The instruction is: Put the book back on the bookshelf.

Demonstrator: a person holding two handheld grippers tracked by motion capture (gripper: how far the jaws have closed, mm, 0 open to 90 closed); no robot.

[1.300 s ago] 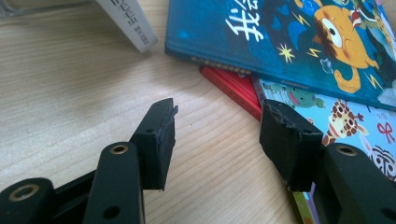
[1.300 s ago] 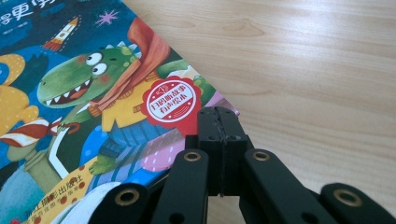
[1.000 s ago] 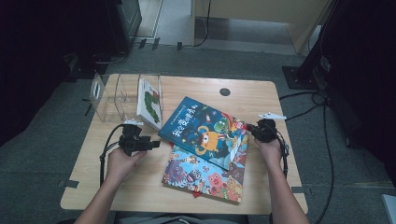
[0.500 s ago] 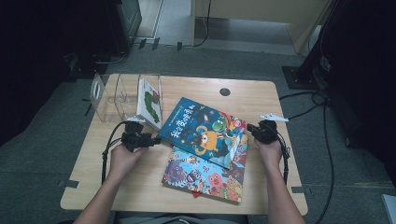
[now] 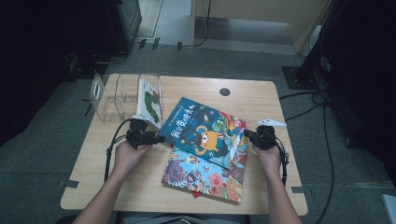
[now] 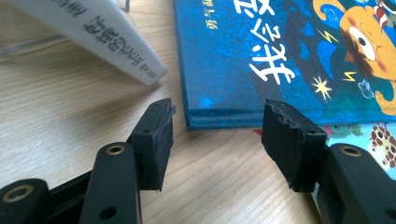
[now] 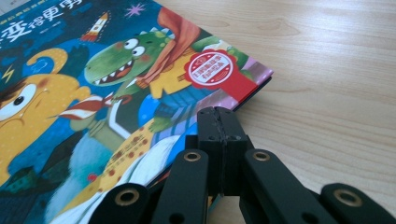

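A blue picture book [image 5: 205,130] lies at an angle on top of a second, colourful picture book [image 5: 205,175] in the middle of the wooden table [image 5: 261,98]. My left gripper [image 5: 158,138] points at the blue book's near left corner. In the left gripper view its jaws [image 6: 215,123] stand open, with the corner of the blue book [image 6: 261,46] just ahead of the gap and untouched. My right gripper [image 5: 250,135] sits at the blue book's right edge. In the right gripper view it [image 7: 219,122] is shut, pads together, tips over the edge of the cover [image 7: 93,93].
A clear plastic book holder [image 5: 109,95] stands at the table's back left, with a white book [image 5: 150,100] leaning in its right slot; that book's spine [image 6: 107,37] slants just left of my left jaw. A cable hole [image 5: 224,92] sits near the back edge.
My left gripper has slid right and a little down to the blue book's corner. My right gripper has edged left toward the book's right edge. Both keep their jaw settings.
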